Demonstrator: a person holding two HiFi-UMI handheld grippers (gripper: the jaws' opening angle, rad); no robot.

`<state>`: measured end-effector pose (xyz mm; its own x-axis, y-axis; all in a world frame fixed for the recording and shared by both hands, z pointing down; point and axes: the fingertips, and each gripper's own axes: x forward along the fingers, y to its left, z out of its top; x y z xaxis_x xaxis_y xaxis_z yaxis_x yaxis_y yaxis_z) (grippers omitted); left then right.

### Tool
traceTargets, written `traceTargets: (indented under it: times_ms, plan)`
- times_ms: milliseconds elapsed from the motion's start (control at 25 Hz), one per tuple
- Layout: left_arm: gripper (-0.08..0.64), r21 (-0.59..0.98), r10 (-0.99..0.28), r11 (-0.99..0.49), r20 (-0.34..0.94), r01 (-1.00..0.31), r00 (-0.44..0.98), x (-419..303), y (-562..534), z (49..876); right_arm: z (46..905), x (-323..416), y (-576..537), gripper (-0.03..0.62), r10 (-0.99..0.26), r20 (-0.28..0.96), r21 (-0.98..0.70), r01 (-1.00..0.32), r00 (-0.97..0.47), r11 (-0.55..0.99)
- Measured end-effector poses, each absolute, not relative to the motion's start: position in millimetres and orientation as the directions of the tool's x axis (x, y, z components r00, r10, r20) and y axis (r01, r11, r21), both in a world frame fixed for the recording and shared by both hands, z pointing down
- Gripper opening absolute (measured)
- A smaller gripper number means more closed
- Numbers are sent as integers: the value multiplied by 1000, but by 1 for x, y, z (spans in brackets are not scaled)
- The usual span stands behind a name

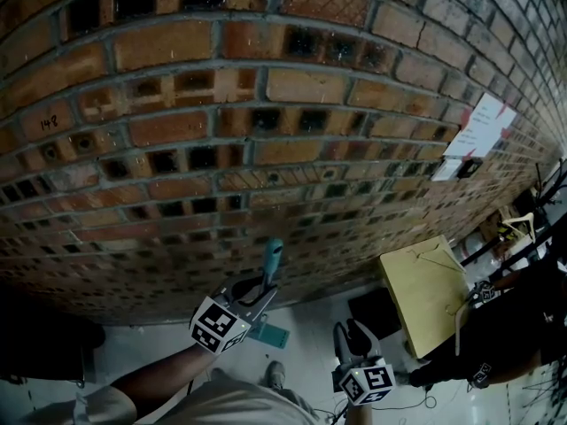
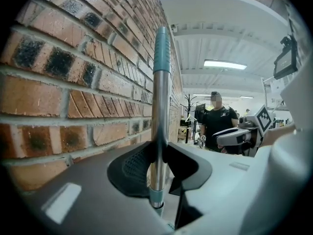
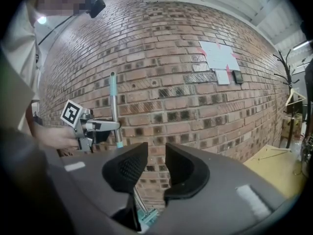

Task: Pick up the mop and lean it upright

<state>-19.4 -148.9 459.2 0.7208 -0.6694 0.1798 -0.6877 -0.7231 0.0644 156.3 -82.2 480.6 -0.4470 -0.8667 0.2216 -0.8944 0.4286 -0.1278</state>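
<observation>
Left gripper: our left gripper (image 2: 159, 168) is clamped on the mop's (image 2: 160, 106) metal shaft, below its teal grip, close beside the brick wall (image 1: 266, 87).
Right gripper: our right gripper (image 3: 156, 168) has its jaws slightly parted and empty, apart from the mop on its right.
Writing: we read "148" (image 1: 47, 122) on one brick; the print on the paper sheets (image 1: 483, 131) is too small to read.
Axis: the mop stands upright, with the grip on top and the teal head (image 3: 146, 215) low.

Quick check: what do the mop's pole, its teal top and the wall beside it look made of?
Pole: bare metal, likely steel or aluminium; silvery, mirrors the light. Teal top: probably plastic or rubber, matt with fine ribs. Wall: rough matt brick with grey mortar joints.
</observation>
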Motion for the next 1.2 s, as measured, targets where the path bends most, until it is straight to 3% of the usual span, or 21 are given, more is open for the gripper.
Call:
traceTargets:
  times_ms: [1200]
  plan:
    - [124,103,-693,-675,250,-730,676,-12,-150,489,492,172,-79,110,-855,243,-138,-888,-459,438]
